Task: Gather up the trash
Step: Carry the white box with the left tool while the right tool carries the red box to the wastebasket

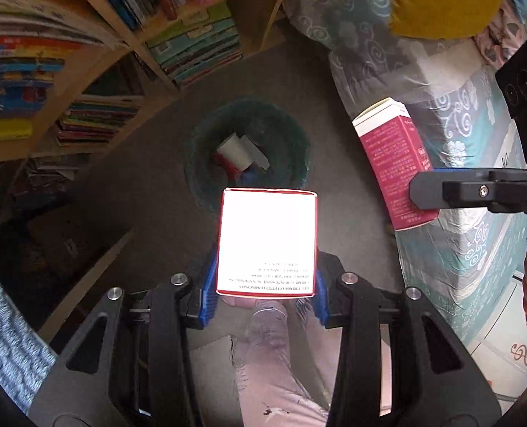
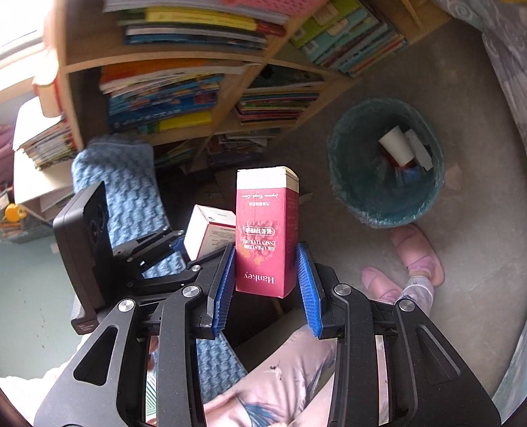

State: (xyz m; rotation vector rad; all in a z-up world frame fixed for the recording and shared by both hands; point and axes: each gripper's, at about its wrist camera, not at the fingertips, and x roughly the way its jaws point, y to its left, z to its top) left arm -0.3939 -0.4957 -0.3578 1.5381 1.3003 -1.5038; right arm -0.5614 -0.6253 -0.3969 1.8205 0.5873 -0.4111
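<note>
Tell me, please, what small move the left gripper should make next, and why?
Probably carry it a little forward, then open. The left gripper is shut on the white box, whose far edge just reaches the near rim of the bin. The right gripper with the red box is off to the side.

A white box with a red edge (image 1: 266, 245) is held in the air, its bright face up, near the teal-lined bin (image 1: 292, 163) on the floor. A tall crimson box (image 2: 265, 235) with a cream top hangs upside down. The bin holds a white paper cup (image 2: 397, 146) and scraps.
</note>
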